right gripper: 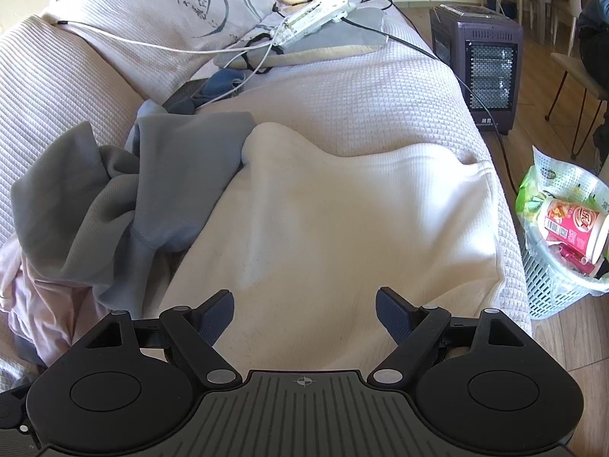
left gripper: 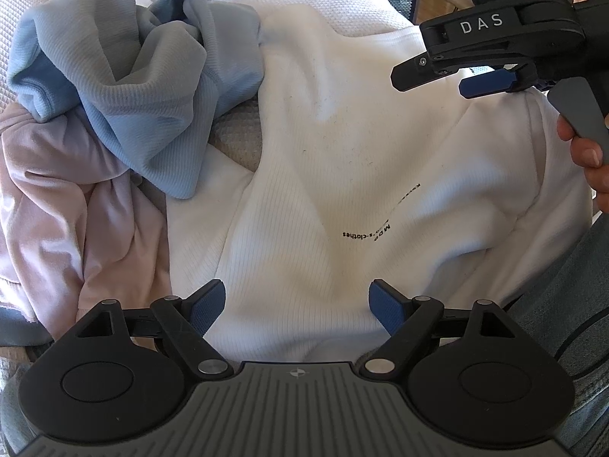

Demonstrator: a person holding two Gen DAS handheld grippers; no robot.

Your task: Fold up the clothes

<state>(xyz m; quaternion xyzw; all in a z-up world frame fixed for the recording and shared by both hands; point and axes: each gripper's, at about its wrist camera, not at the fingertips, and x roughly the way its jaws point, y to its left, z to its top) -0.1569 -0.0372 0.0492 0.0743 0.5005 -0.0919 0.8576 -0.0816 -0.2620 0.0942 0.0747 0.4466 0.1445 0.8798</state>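
Note:
A white ribbed garment with small black print lies spread on the bed; it also shows in the right wrist view. My left gripper is open, just above its near edge, holding nothing. My right gripper is open and empty over the same garment; in the left wrist view it hovers above the garment's far right part. A grey-blue garment lies crumpled to the left, on a pale pink one; both show in the right wrist view, grey and pink.
The bed has a white waffle cover. At its far end lie a pillow, a power strip and cables. A heater and a white basket of rubbish stand on the wooden floor to the right.

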